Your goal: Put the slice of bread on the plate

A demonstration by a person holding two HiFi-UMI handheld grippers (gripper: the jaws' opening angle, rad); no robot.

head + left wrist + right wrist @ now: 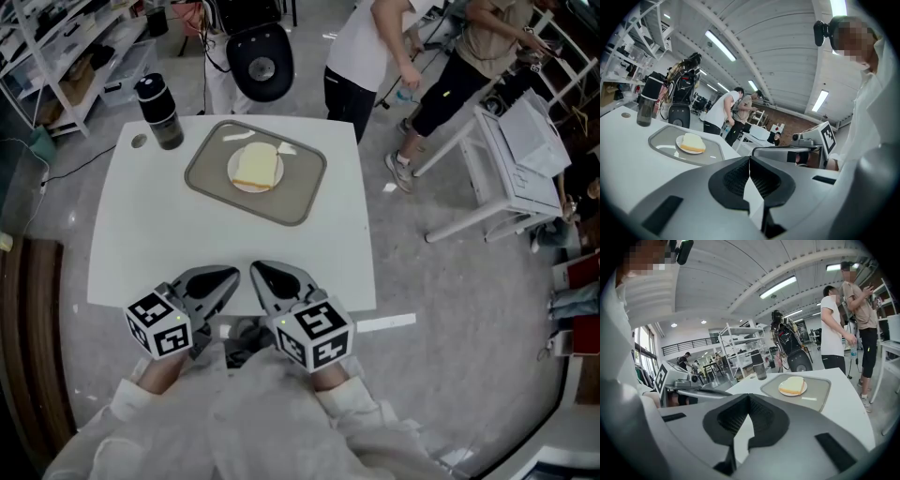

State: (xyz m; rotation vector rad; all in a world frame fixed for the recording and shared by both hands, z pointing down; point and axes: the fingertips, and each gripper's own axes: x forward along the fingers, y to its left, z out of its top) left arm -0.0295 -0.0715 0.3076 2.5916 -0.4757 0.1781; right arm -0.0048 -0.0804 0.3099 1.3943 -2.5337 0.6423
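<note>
Closest to the person, both grippers hang over the near edge of the tabletop (178, 244), side by side and angled toward each other. The left gripper (750, 160) has its fingers pressed together with nothing between them. The right gripper (749, 398) shows the same: fingers meeting tip to tip, empty. Held low and close to the body, well apart from anything on the tabletop, they look parked rather than working.

Further out, toward the far side, a grey tray (211, 173) lies at a slant. On it sits a small white plate (235, 180), and the slice of bread (257, 165) lies flat on that plate, covering most of it. Judged from this, the bread is already where the task wants it, which would explain the idle grippers. A dark tumbler (159, 112) stands upright at the far left corner, apart from the tray. Beyond the tabletop, two people (367, 47) stand on the floor.
</note>
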